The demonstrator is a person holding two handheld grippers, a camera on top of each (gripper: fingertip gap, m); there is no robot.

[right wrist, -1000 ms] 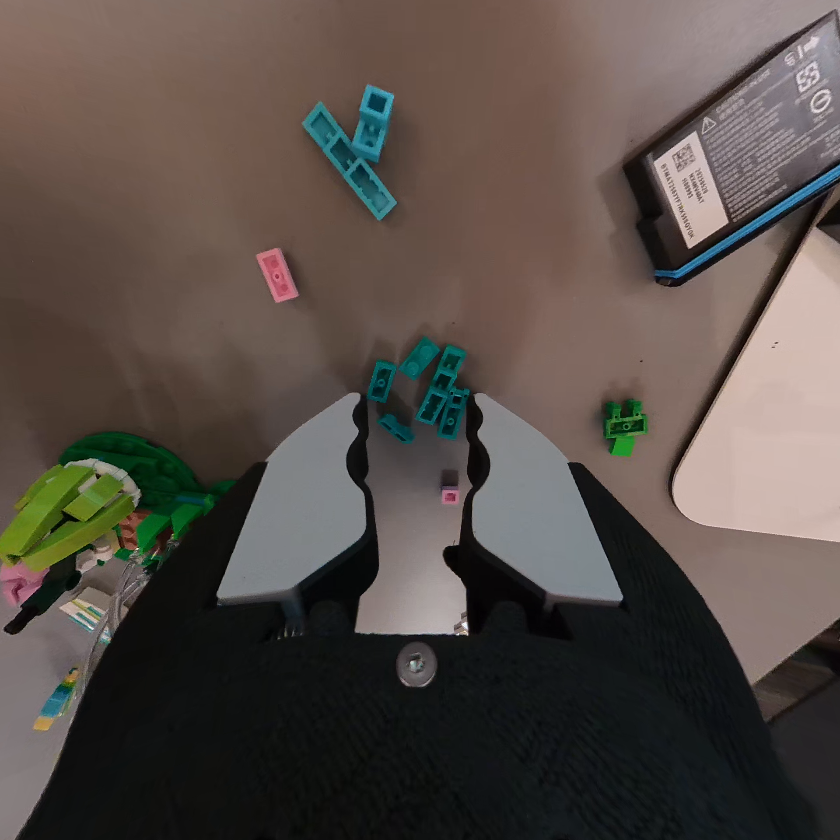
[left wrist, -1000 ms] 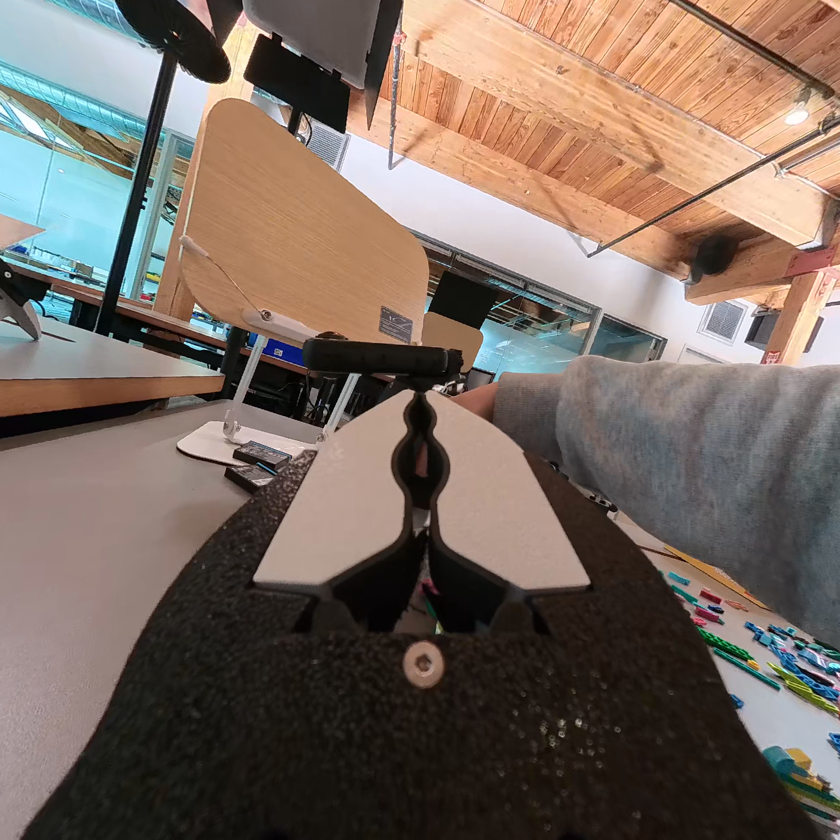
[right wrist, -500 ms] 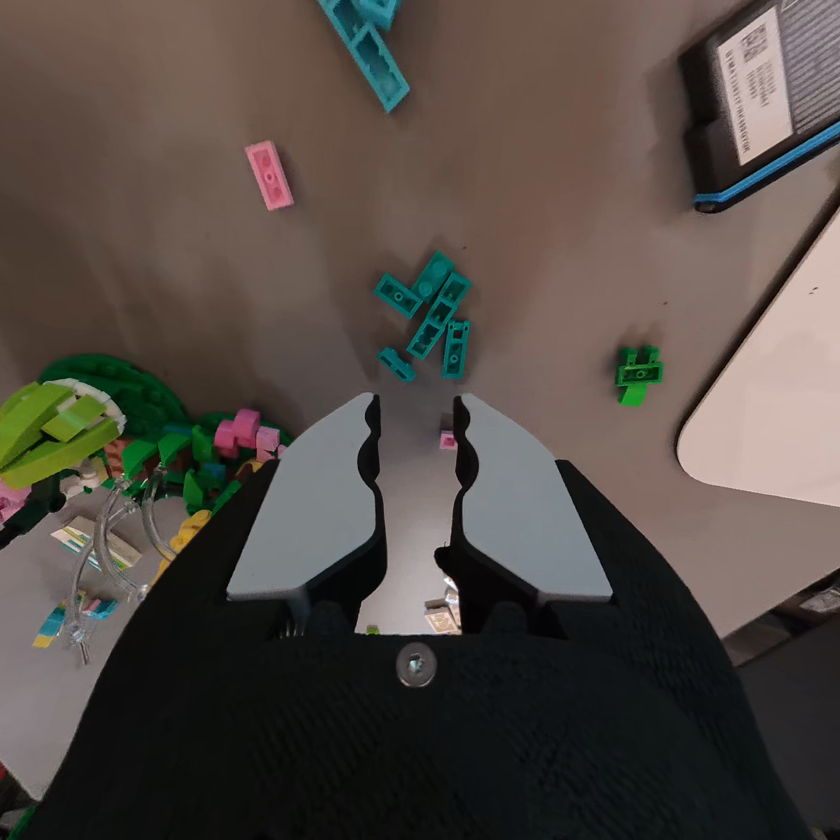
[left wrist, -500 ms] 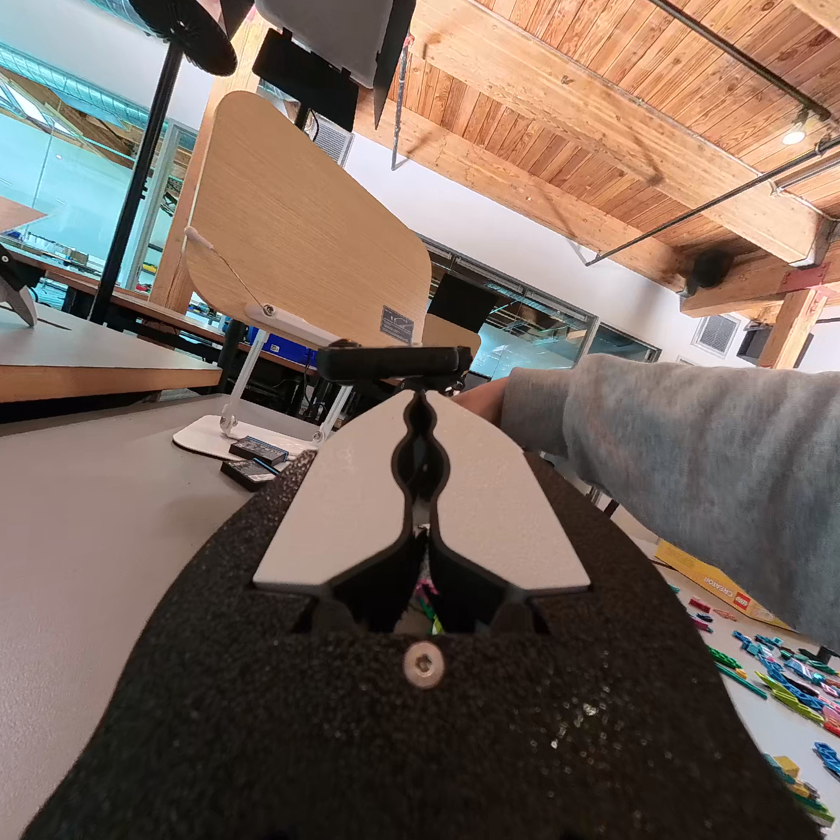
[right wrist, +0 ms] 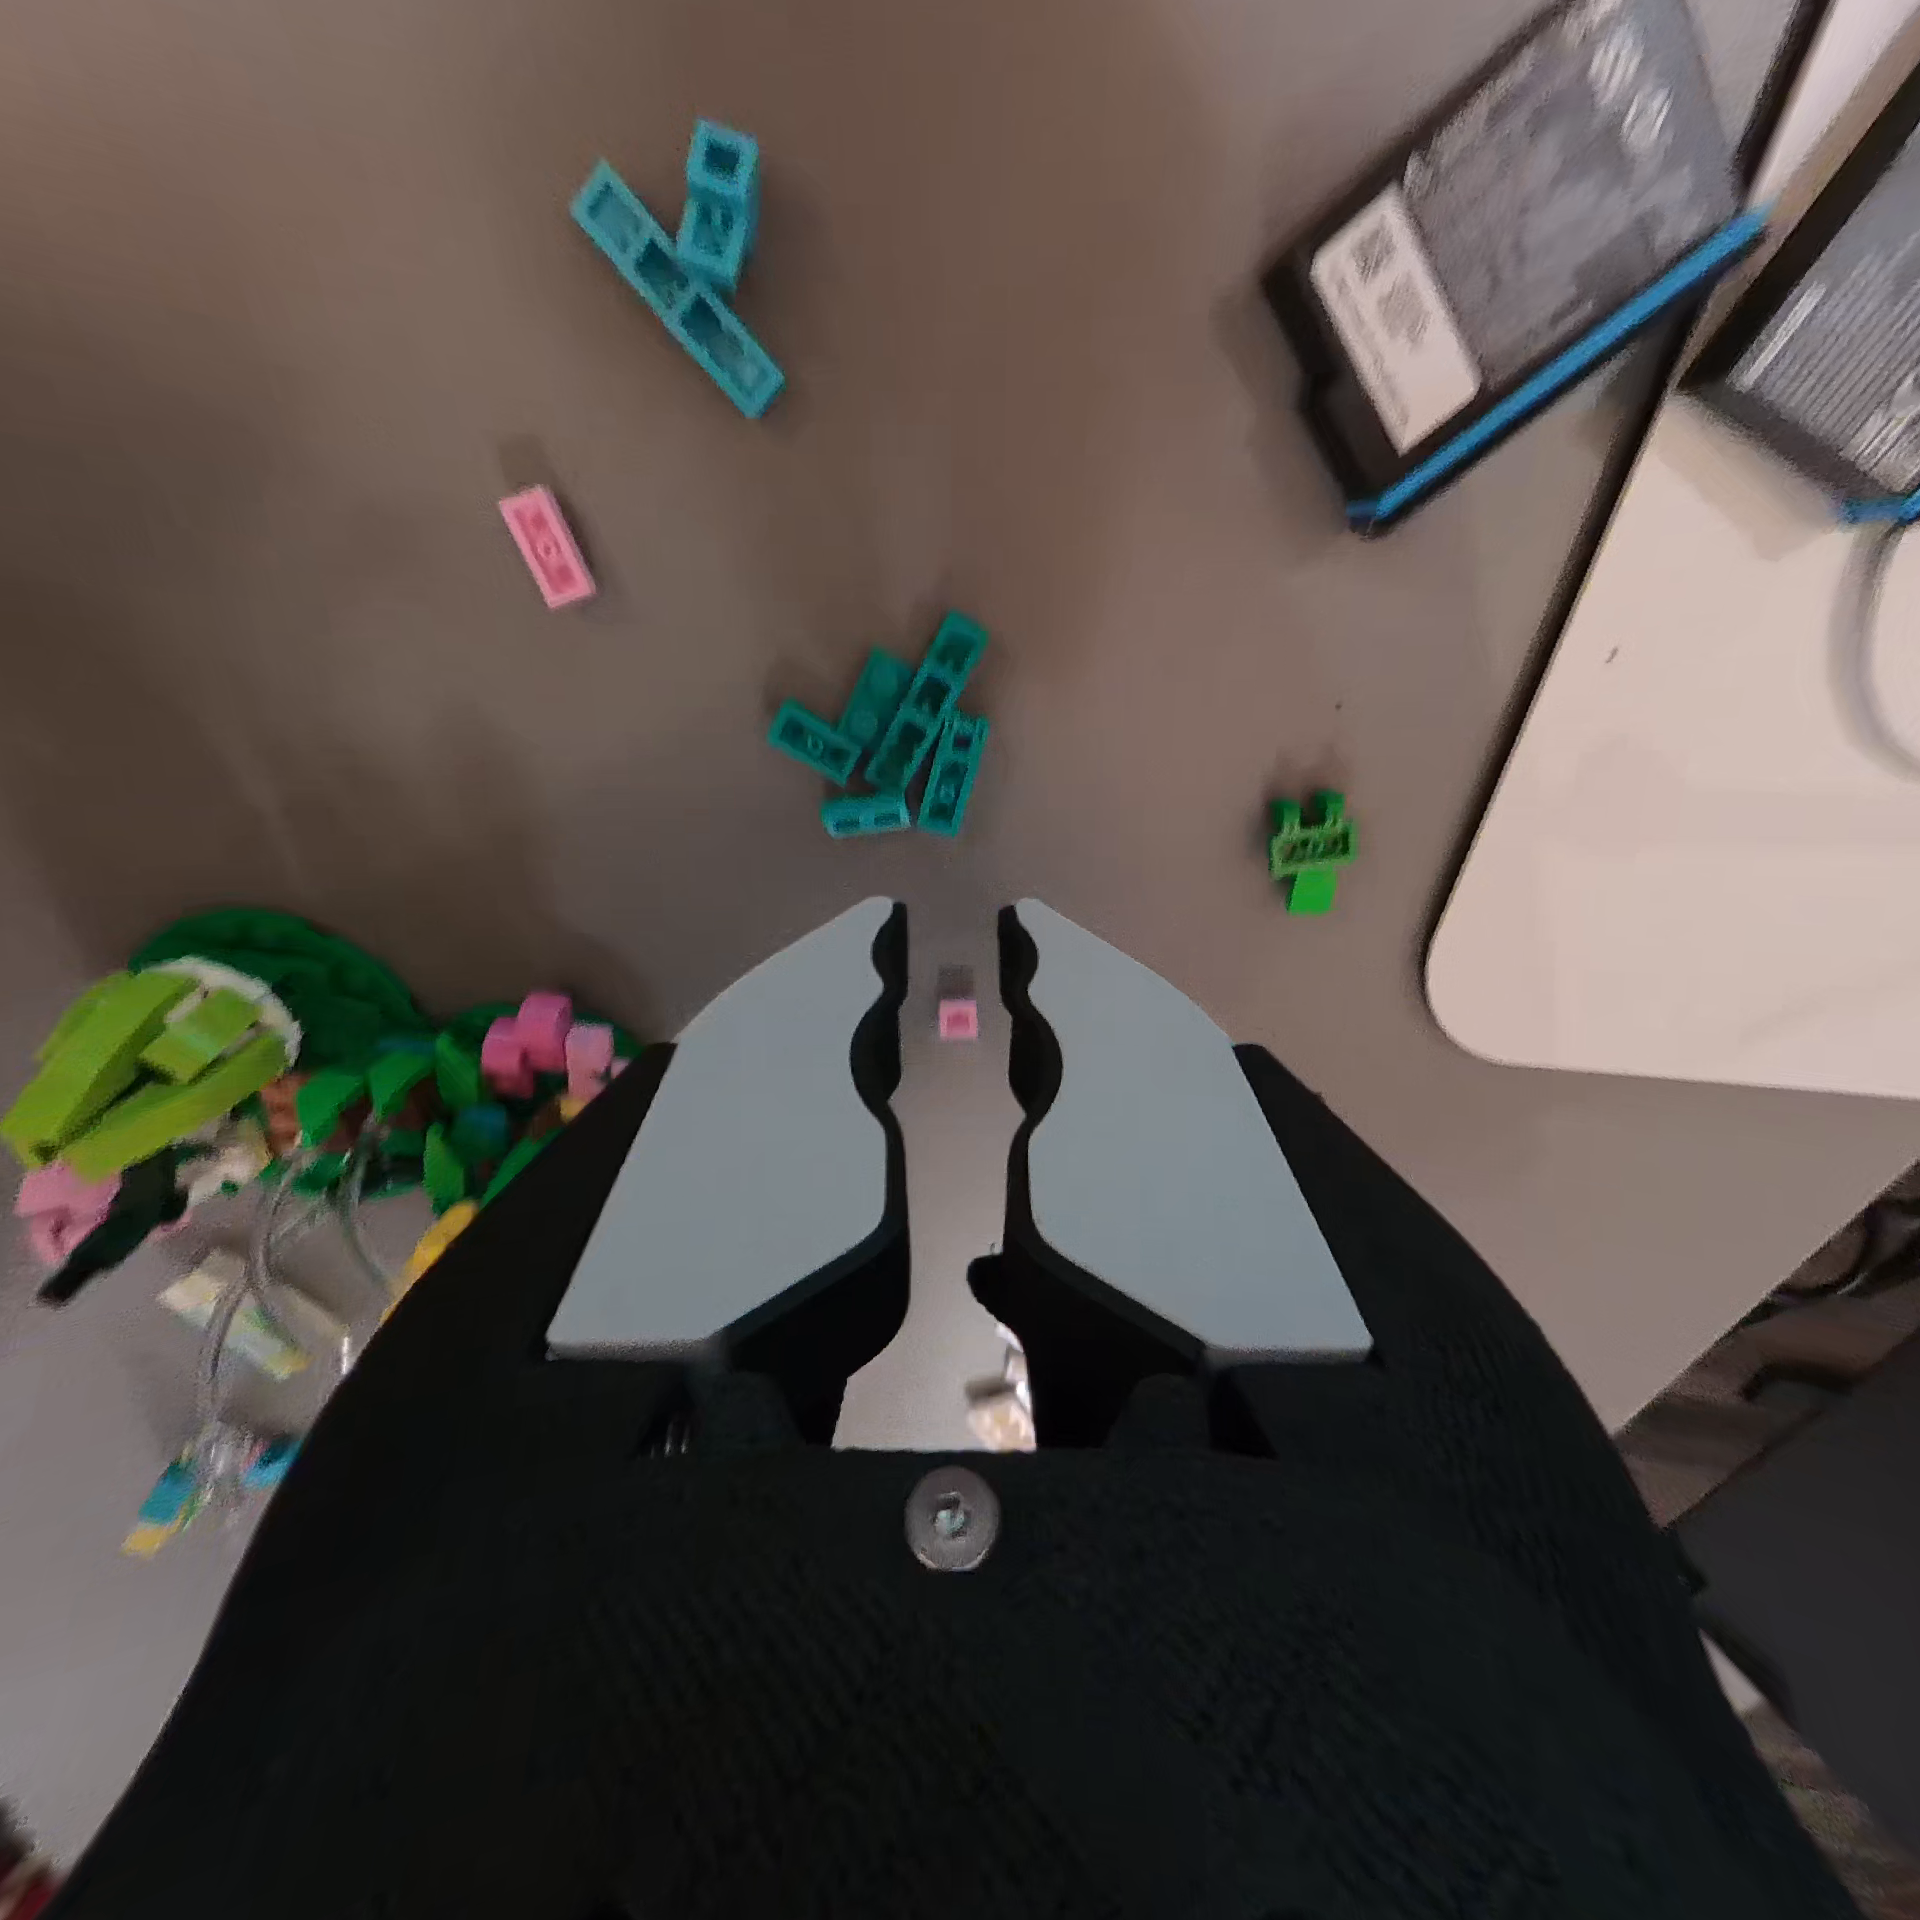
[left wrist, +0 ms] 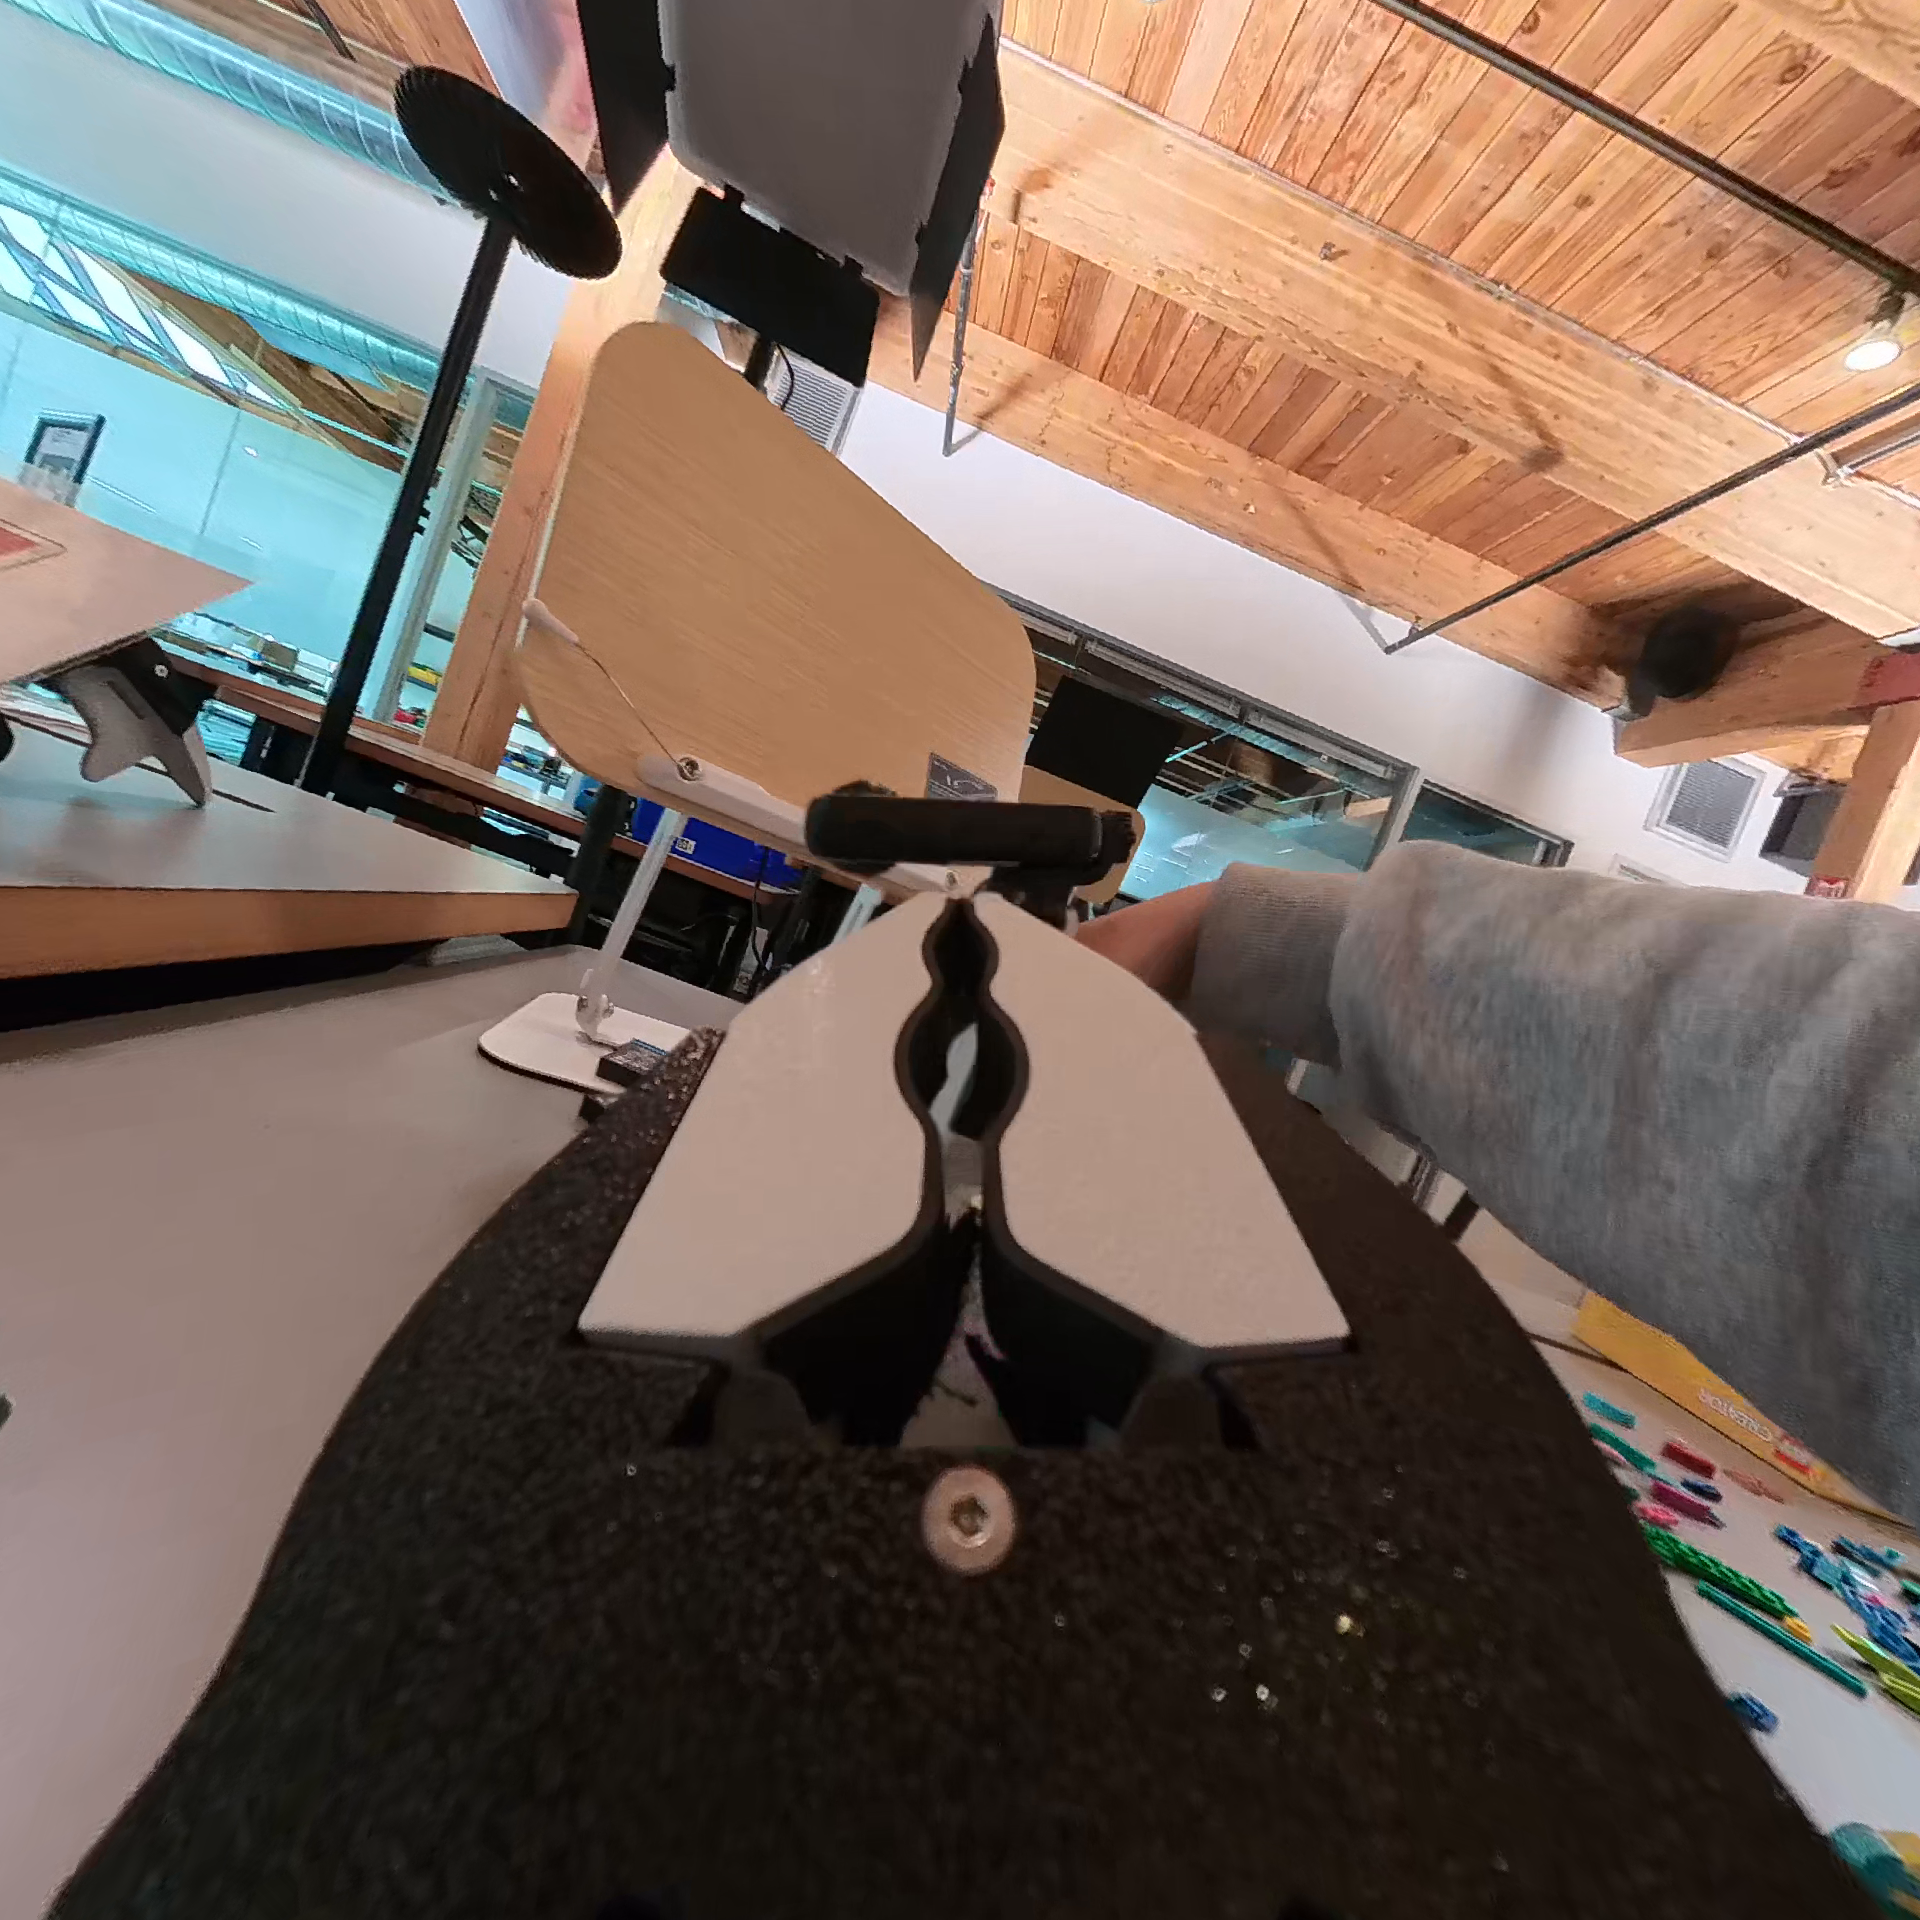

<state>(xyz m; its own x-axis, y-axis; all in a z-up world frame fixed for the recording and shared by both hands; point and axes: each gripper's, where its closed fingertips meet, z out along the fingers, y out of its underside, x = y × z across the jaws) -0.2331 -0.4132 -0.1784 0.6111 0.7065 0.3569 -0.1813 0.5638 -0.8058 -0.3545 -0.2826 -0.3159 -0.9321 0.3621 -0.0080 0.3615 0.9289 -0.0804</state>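
From the left wrist, the left gripper (left wrist: 961, 906) is closed on nothing, tips meeting, tilted up over the table (left wrist: 260, 1195); a wooden board (left wrist: 769, 613) on a stand lies ahead, a grey sleeve (left wrist: 1621, 1122) to the right; from the right wrist, the right gripper (right wrist: 951, 920) stands narrowly apart, a pink stud (right wrist: 958, 1018) loose between its fingers, untouched; teal bricks (right wrist: 904, 727) lie just beyond, a green piece (right wrist: 1311, 847) and battery (right wrist: 1507, 281) off right.

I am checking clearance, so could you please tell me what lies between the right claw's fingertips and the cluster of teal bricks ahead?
Only bare grey tabletop separates the right claw from the teal bricks, as the right wrist view shows.
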